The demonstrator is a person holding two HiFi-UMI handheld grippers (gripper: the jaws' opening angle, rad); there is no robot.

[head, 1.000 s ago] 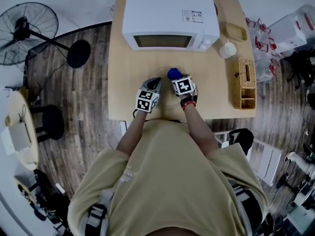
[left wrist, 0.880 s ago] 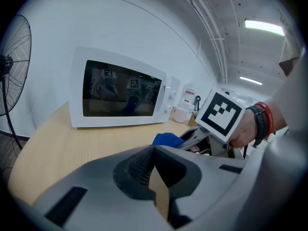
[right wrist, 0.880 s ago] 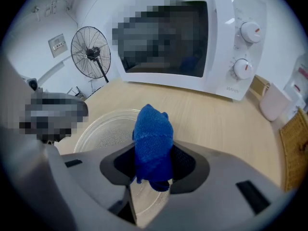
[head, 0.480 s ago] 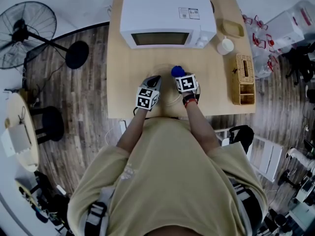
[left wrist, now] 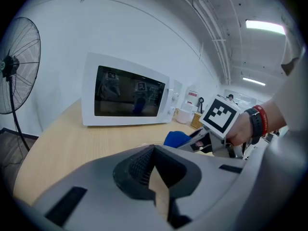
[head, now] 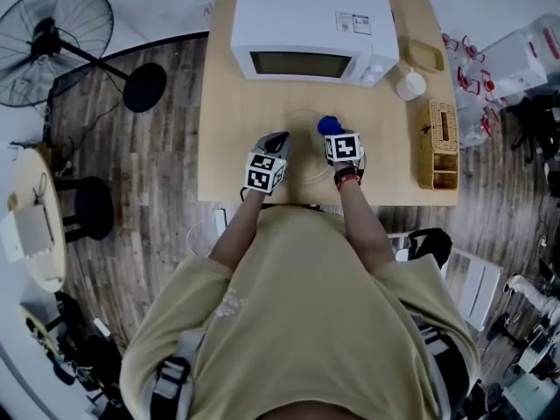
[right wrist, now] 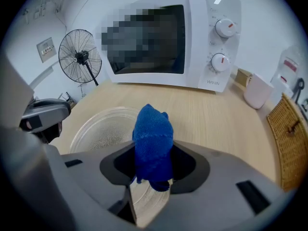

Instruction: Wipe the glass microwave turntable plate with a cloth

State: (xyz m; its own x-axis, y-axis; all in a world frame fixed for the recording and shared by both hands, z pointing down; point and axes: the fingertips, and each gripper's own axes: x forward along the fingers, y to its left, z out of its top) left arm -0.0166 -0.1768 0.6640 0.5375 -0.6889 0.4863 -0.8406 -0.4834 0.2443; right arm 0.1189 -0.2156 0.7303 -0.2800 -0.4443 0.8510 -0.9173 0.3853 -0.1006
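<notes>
The clear glass turntable plate (right wrist: pixel 98 129) lies flat on the wooden table in front of the microwave, faint in the head view (head: pixel 306 170). My right gripper (right wrist: pixel 151 174) is shut on a bunched blue cloth (right wrist: pixel 153 138) that sticks up from its jaws over the plate's right part, with the cloth (head: pixel 329 126) just ahead of its marker cube. My left gripper (left wrist: pixel 154 150) has its jaws shut at the plate's left rim (head: pixel 280 140). Whether glass sits between them cannot be told.
A white microwave (head: pixel 313 29) with its door closed stands at the table's back. Right of it are a white cup (head: pixel 410 86), a small yellow tray (head: pixel 423 57) and a wicker box (head: pixel 441 145). A fan (head: pixel 52 42) stands on the floor at left.
My right gripper with the blue cloth has slid slightly to the right over the plate. My left gripper has hardly moved.
</notes>
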